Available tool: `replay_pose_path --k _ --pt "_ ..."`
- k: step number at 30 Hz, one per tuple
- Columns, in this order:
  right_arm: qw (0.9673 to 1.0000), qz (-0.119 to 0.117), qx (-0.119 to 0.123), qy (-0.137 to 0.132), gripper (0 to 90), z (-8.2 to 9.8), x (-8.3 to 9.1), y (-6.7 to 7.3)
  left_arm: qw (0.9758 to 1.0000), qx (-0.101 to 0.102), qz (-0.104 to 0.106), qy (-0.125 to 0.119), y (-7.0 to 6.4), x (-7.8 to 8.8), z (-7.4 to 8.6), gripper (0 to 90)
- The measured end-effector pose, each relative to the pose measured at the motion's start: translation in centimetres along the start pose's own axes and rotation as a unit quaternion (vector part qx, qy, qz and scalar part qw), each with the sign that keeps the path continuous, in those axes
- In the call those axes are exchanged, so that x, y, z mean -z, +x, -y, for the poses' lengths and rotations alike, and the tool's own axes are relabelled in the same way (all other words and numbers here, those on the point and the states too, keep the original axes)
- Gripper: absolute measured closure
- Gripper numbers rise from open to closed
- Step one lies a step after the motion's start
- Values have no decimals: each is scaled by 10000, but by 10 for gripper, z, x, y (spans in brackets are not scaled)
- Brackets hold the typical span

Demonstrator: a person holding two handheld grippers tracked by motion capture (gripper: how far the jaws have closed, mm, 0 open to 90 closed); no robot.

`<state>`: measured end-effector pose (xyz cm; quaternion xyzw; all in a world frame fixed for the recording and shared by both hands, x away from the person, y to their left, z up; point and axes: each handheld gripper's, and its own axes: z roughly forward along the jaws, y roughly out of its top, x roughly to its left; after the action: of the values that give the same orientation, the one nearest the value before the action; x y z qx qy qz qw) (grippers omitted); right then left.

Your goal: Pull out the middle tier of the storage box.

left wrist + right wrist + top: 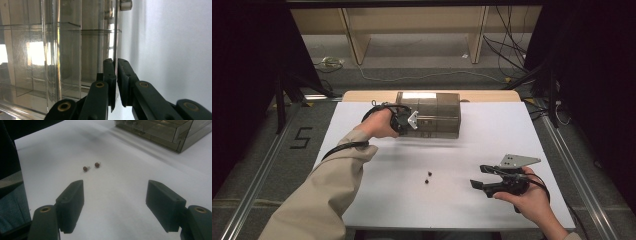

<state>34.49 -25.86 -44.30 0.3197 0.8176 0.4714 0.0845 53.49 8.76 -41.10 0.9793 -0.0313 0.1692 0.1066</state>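
A: Writing first. We log one mark, a dark "5" (pixel 301 138) on the grey floor left of the table; nothing legible on the items themselves.

B: Item one: a clear, smoke-tinted plastic drawer box (pixel 432 114), rectangular, with inner partitions, at the far middle of the white table (pixel 492 130). We see a small round metal knob (pixel 125 4) on its front in the left gripper view.

A: The left hand-held gripper (pixel 406 120) sits at the box's left front corner, its black jaws nearly together, pinched on a thin clear panel edge (pixel 115 45) of that box.

B: Item two: a pair of small dark red round-headed studs (pixel 91 166), just beside each other on the bare table, near centre, well apart from the box.

A: The right hand-held gripper (pixel 484 176), matt black with a grey three-cornered plate, has its jaws wide apart and empty, pointing at the studs.

B: Surface: smooth white sheet over a pale wooden top. Room: wooden shelf frame behind, loose cables (pixel 507 45) on the floor.
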Motion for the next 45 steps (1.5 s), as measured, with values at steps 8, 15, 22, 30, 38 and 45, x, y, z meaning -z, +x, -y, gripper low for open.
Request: replay_pose_path --k 8,15,22,30,38,45 --pt "10000 2 -9 -1 313 0 0 0 10000 -52 18 7 -2 1 0 851" --pt "10000 1 -2 -5 313 0 0 0 10000 -78 32 -25 -4 1 1 852" --pt "10000 3 -4 -3 313 0 0 0 9999 -90 51 -3 -6 2 0 853" --pt "10000 8 -7 3 312 0 0 0 9999 -159 44 11 -9 3 0 853" --pt "10000 22 -3 16 311 0 0 -1 9999 -135 87 35 -12 4 0 855" --pt "10000 30 3 1 312 0 0 -1 9999 -95 87 40 -15 5 -1 856"
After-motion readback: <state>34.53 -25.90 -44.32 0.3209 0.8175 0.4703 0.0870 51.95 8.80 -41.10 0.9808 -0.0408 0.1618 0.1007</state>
